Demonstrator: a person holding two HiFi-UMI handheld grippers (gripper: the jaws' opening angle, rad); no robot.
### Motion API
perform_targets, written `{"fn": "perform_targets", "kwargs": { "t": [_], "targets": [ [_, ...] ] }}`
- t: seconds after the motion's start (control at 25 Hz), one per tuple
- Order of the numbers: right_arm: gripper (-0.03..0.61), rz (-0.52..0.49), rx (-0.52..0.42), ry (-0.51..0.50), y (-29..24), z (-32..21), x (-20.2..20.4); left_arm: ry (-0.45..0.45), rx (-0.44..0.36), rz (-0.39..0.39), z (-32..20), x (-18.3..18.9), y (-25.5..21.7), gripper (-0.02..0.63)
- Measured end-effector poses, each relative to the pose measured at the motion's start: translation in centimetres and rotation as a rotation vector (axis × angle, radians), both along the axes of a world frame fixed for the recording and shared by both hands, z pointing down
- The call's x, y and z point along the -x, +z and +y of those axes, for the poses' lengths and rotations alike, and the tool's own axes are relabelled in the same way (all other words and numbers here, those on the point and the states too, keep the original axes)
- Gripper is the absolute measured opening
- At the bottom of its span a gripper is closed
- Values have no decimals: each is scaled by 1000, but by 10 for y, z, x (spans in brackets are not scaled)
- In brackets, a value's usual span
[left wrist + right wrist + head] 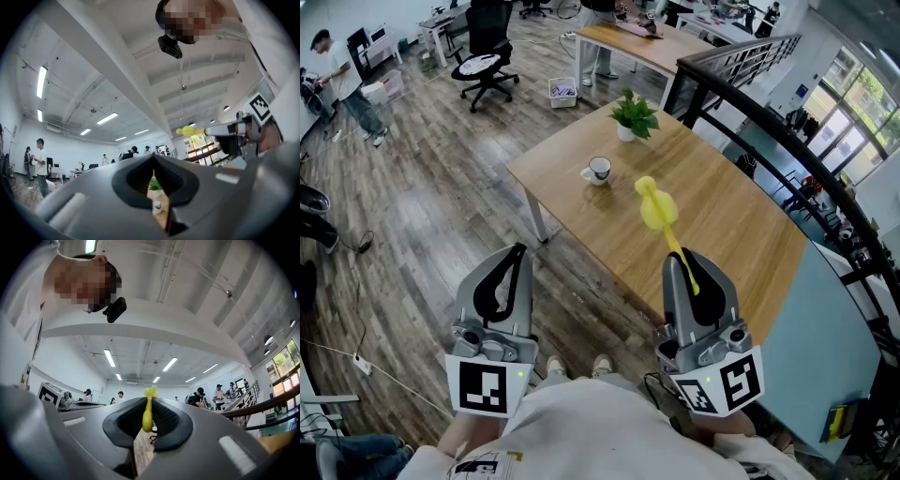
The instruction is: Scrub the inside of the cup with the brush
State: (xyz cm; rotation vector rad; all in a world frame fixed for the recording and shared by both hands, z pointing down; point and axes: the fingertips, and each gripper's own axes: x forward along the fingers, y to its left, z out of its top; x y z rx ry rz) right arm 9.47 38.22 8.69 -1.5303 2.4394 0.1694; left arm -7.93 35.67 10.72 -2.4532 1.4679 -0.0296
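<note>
Cup point(600, 169): white, upright on a small saucer point(589, 175), toward the far-left corner of the wooden tabletop point(727, 230), near a potted plant point(634, 114) that stands beyond it. Untouched. Both tools are well apart from it, close to me at the tabletop's near side.

Brush point(659, 211): yellow, soft head pointing forward toward the cup, thin handle running back into my right gripper point(685, 264). The right gripper view confirms it: jaws clamped on the handle point(147, 416), head poking out past the tips.

Left gripper point(517, 253): jaws together, nothing between them. The cup shows small through the slit in its own view point(156, 206), far off.

Step in hand, as I judge it: approach. The brush is secured and scrubbing has not yet begun.

Next move calls for:
- Carry both grippers forward over the tabletop.
- Part the left jaws and take the cup by its wall to steady it. A light cup on a saucer will likely skate or tip under brush pressure.
- Tip the right gripper downward so the brush head enters the mouth from above, then work it round the inner wall.

Risk: the thin handle may pivot in the jaws when pressed.
</note>
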Motion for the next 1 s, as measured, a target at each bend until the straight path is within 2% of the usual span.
{"fn": "perform_targets", "kwargs": {
  "t": [0.32,0.8,1.0],
  "targets": [
    [34,-18,21,2,3,-1,-9,-13,0,-23,1,-7,3,3],
    [34,-2,87,-23,30,-3,-31,-53,113,-49,0,-32,37,3],
    [34,-8,100,-45,38,-6,-53,-79,126,-54,0,-48,41,3]
  ]
}}
